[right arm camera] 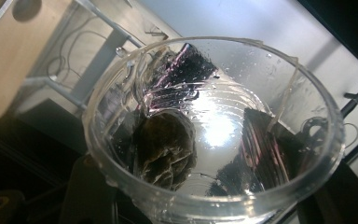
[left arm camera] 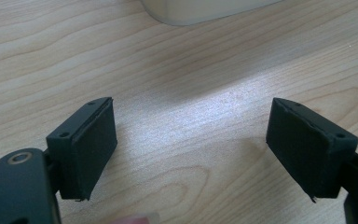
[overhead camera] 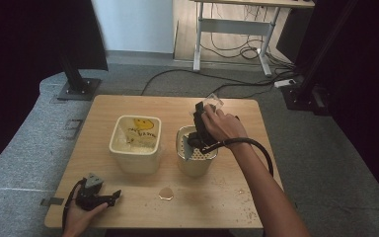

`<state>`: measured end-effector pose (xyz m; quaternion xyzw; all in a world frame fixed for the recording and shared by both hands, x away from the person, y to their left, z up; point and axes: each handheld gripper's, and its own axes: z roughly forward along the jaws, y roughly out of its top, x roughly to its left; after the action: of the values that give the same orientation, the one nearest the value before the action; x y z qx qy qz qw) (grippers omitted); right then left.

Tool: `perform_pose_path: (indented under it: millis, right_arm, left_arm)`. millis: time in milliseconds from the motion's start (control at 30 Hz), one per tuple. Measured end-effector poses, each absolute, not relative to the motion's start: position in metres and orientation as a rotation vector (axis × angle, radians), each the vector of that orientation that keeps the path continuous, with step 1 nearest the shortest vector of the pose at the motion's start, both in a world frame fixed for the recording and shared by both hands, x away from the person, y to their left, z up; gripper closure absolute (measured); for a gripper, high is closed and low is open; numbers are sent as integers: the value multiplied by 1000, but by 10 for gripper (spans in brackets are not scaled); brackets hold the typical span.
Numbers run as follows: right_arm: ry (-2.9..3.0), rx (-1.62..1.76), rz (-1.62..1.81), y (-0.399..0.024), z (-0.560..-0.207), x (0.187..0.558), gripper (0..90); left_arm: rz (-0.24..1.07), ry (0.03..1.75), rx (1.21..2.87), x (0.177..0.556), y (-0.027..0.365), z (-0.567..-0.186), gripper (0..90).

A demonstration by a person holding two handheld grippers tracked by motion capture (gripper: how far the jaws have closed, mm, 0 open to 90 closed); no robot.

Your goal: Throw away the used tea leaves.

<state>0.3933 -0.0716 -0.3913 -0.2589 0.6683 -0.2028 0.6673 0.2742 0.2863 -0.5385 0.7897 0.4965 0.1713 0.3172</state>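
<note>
My right gripper (overhead camera: 208,105) is raised over the table's middle, shut on a clear plastic cup (overhead camera: 213,102) that is tipped up. In the right gripper view, the cup (right arm camera: 214,196) has its rim toward the camera. Both black jaws show through its wet walls, and a brown soggy lump like a tea bag (right arm camera: 165,144) clings inside. Below the hand stands a cream pot with a perforated strainer insert (overhead camera: 196,157). Left of it is a square cream tub (overhead camera: 135,144) with a yellow smiley print. My left gripper (overhead camera: 111,198) (left arm camera: 191,144) rests open on the wood near the front left edge.
A small clear wet patch or piece (overhead camera: 166,193) lies on the wooden table (overhead camera: 227,197) in front of the two containers. Crumbs are scattered toward the front right. Beyond the table are stand bases, cables and a desk frame on grey carpet.
</note>
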Motion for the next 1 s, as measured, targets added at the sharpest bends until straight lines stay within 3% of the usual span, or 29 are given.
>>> perform_pose_path:
  millis: [200, 467, 567, 767, 1000]
  right_arm:
    - [1459, -764, -614, -58, -421, 389, 437]
    - [1445, -716, -594, -42, -414, 393, 453]
    - [1398, -879, -693, -47, -423, 390, 455]
    - [1399, -675, -605, -49, -401, 390, 458]
    - [1414, -770, -630, -51, -429, 384, 461]
  left_arm:
    - [451, 1303, 2081, 274, 287, -538, 161]
    - [449, 1306, 2077, 274, 289, -538, 161]
    - [458, 1307, 2084, 272, 288, -538, 161]
    - [445, 1307, 2083, 274, 287, -538, 161]
    - [444, 1303, 2091, 275, 285, -537, 161]
